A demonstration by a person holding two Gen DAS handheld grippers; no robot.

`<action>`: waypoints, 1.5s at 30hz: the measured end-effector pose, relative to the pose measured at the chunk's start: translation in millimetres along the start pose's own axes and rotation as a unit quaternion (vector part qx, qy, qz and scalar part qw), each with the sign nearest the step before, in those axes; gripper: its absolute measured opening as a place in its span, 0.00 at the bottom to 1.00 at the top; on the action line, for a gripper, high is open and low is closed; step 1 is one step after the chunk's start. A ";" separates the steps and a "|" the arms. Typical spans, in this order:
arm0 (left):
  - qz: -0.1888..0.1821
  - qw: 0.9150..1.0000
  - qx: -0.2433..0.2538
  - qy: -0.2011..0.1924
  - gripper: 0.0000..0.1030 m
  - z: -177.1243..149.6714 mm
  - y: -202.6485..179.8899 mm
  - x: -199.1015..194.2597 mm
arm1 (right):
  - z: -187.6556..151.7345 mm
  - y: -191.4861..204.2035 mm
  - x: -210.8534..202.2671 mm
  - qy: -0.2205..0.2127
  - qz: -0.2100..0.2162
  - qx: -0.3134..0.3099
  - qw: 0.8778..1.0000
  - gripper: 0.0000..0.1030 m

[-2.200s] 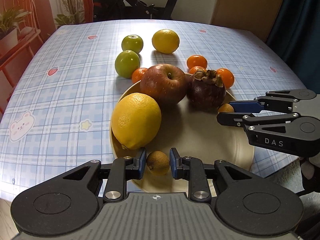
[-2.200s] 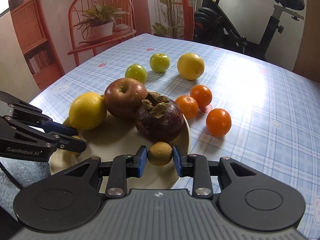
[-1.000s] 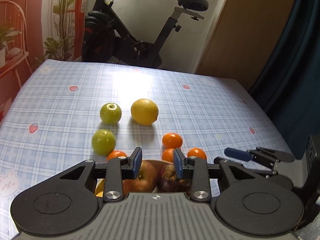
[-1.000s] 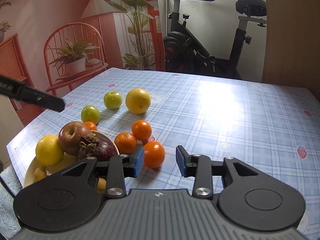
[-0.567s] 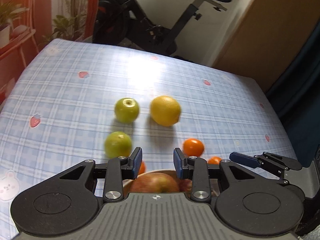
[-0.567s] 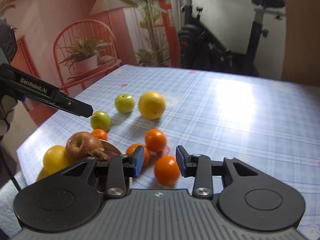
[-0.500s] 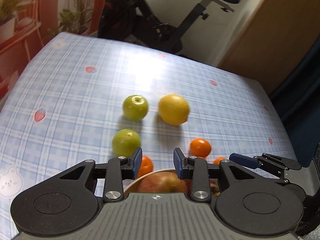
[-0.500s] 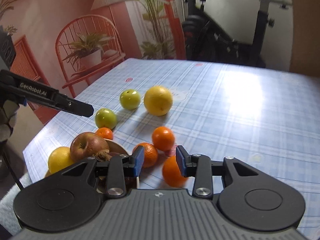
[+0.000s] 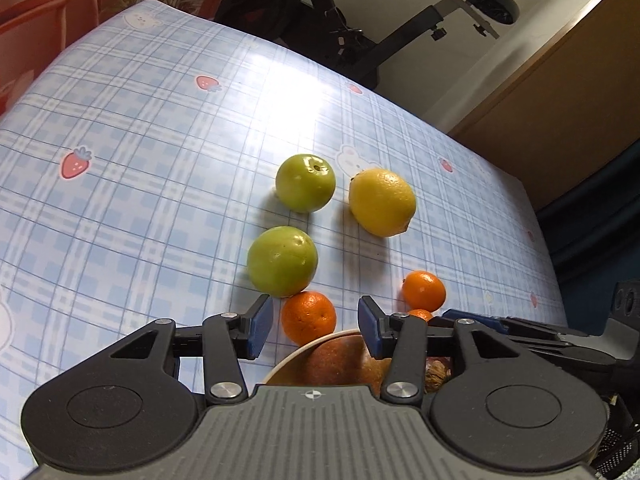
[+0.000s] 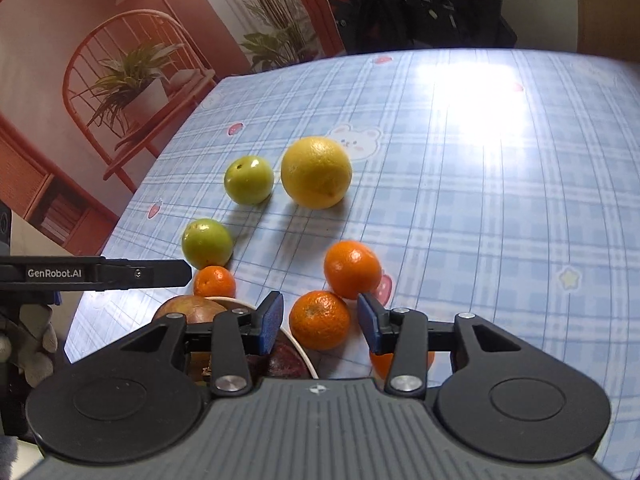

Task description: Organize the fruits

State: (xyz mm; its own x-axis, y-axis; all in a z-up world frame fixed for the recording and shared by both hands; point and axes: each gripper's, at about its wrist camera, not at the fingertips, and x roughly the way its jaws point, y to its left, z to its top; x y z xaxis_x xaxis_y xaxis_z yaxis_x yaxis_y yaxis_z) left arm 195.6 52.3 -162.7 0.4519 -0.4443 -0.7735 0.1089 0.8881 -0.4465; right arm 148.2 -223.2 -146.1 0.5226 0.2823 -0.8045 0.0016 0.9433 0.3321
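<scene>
The left gripper (image 9: pixel 315 330) points down at the tabletop (image 9: pixel 140 128) with its blue-padded jaws parted; they have just been opening, and nothing is pressed between them. A small orange tangerine (image 9: pixel 308 317) shows in the gap, lying on the cloth just beyond the rim of a cream plate (image 9: pixel 296 354). It touches a green apple (image 9: pixel 282 261) behind it. A red apple (image 9: pixel 344 364) sits on the plate under the gripper.

The right gripper (image 10: pixel 320 324) also tilts downward, jaws partly spread and just opened a little, gripping nothing. Between its pads appears a second tangerine (image 10: pixel 319 319), resting on the tabletop beside the plate's edge (image 10: pixel 298 350). A third tangerine (image 10: pixel 352 269) lies just behind it, and a fourth (image 10: pixel 380 364) is half hidden under the right-hand finger (image 10: pixel 370 324). A dark purple fruit (image 10: pixel 282 360) on the plate peeks out below the left-hand finger.

Farther out on the blue checked cloth, printed with strawberries and bears, a second green apple (image 10: pixel 249 180) lies just beside a large yellow citrus fruit (image 10: pixel 316 172). In the right wrist view the left gripper reaches in from the left edge, above the first tangerine.

Beyond the tabletop stand an exercise bike (image 9: pixel 360 36) and a red wall mural (image 10: pixel 132 80) of a chair and potted plant.
</scene>
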 end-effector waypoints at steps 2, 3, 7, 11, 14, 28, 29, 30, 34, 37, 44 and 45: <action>-0.004 1.000 -0.005 0.003 0.48 1.1 2.6 4.0 | -0.8 -1.2 1.4 0.005 -0.003 0.003 1.000 0.43; -0.004 1.000 -0.007 0.005 0.48 0.5 3.5 6.9 | -1.6 1.0 2.4 0.006 -0.005 0.004 1.000 0.43; -0.006 1.000 -0.008 0.014 0.48 -0.3 3.4 18.6 | -1.7 5.1 4.2 0.008 -0.014 0.000 1.000 0.43; -0.010 1.000 -0.025 0.017 0.47 -2.5 4.1 31.9 | -1.6 5.1 5.9 0.009 -0.019 0.008 1.000 0.43; -0.007 1.000 -0.027 0.013 0.38 -3.7 6.5 34.9 | -1.5 6.6 7.2 0.008 -0.023 0.011 1.000 0.43; -0.013 0.999 -0.038 -0.017 0.25 -14.4 19.3 11.7 | 6.4 6.1 15.6 0.023 -0.018 0.045 0.999 0.43; -0.015 0.999 -0.040 -0.019 0.24 -15.6 20.2 10.2 | 5.6 5.9 14.9 0.021 -0.019 0.046 0.999 0.41; -0.017 0.999 -0.041 -0.020 0.24 -16.4 21.4 9.3 | 5.0 6.4 14.5 0.019 -0.022 0.044 0.999 0.39; -0.024 0.998 -0.050 -0.014 0.24 -12.9 24.3 11.6 | 3.3 4.7 13.6 0.016 -0.020 0.052 0.998 0.39; -0.021 0.998 -0.057 -0.013 0.28 -7.0 22.7 17.0 | 3.0 4.0 12.4 0.014 -0.023 0.058 0.998 0.39; -0.025 0.999 -0.045 -0.004 0.34 -5.8 14.9 34.8 | 0.6 6.8 11.5 0.012 -0.029 0.063 0.998 0.39; -0.023 0.999 -0.039 -0.007 0.34 -6.4 12.8 35.4 | 1.4 7.2 12.1 0.013 -0.030 0.063 0.997 0.38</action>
State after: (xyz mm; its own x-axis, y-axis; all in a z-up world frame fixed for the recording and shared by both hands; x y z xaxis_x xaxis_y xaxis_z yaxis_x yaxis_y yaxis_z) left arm 207.4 47.2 -198.7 0.4598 -0.4818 -0.7460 0.0596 0.8549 -0.5154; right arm 155.7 -213.3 -152.7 0.4960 0.2312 -0.8370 0.1407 0.9298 0.3402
